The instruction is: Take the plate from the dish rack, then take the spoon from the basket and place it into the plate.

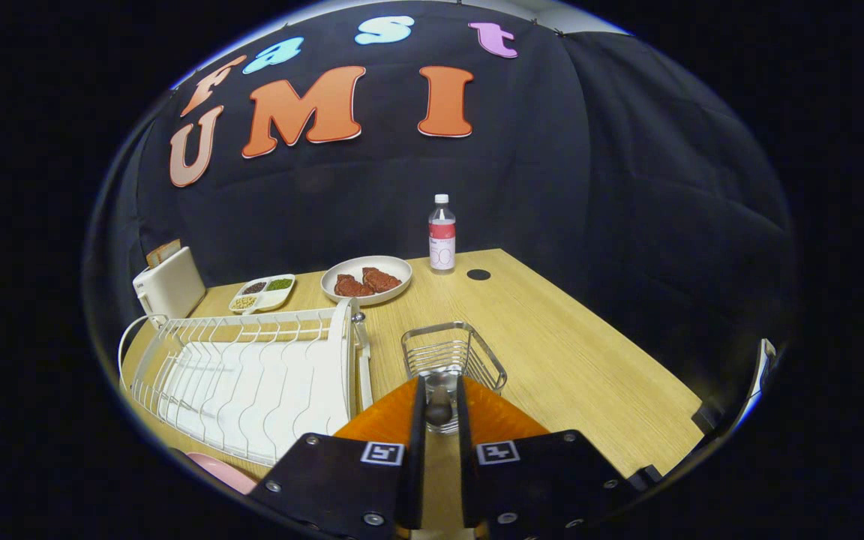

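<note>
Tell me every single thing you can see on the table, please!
table: one, light wood, under everything.
dish rack: one, white wire, to the side of the basket.
plate: one, white, standing on edge at the rack's end nearest the basket.
basket: one, silver wire, just ahead of the fingers.
spoon: one, dark, its end between the fingers; too unclear to tell if they press on it.
meat dish: one, white with two reddish pieces, beyond the rack.
snack tray: one, white, divided, beside the meat dish.
bottle: one, clear with red label, at the far edge.
toaster: one, cream, beyond the rack.
pink object: one, partly hidden, near the rack.
gripper: one, jaws close together at the basket.
</note>
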`<state>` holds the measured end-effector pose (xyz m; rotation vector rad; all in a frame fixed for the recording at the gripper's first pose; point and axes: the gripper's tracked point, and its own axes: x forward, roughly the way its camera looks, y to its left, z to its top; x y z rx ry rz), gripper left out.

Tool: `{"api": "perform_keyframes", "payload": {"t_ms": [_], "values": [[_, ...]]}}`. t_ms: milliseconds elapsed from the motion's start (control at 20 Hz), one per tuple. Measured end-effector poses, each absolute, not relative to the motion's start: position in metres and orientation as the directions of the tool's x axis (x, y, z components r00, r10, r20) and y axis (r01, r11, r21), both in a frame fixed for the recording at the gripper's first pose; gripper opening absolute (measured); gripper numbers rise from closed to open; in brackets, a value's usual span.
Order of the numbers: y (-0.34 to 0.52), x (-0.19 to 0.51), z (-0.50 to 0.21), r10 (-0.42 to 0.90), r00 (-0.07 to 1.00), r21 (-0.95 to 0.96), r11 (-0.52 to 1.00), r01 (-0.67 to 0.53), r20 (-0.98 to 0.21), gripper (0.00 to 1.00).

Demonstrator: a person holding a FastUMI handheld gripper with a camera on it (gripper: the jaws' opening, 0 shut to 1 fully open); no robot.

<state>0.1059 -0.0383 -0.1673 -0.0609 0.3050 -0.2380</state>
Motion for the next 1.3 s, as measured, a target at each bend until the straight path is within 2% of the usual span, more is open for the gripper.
{"api": "perform_keyframes", "payload": {"t_ms": [50, 250, 900, 1300], "values": [[-0.038, 0.106, -0.167, -0.234, 0.928, -0.090, 0.972, 0.217, -0.290, 0.15], [-0.040, 0.102, -0.159, -0.236, 0.927, -0.085, 0.972, 0.221, -0.290, 0.06], [-0.009, 0.032, -0.078, -0.199, 0.960, -0.111, 0.977, 0.180, -0.198, 0.05], [0.053, -0.045, -0.083, -0.135, 0.969, -0.096, 0.988, 0.117, -0.208, 0.05]]}}
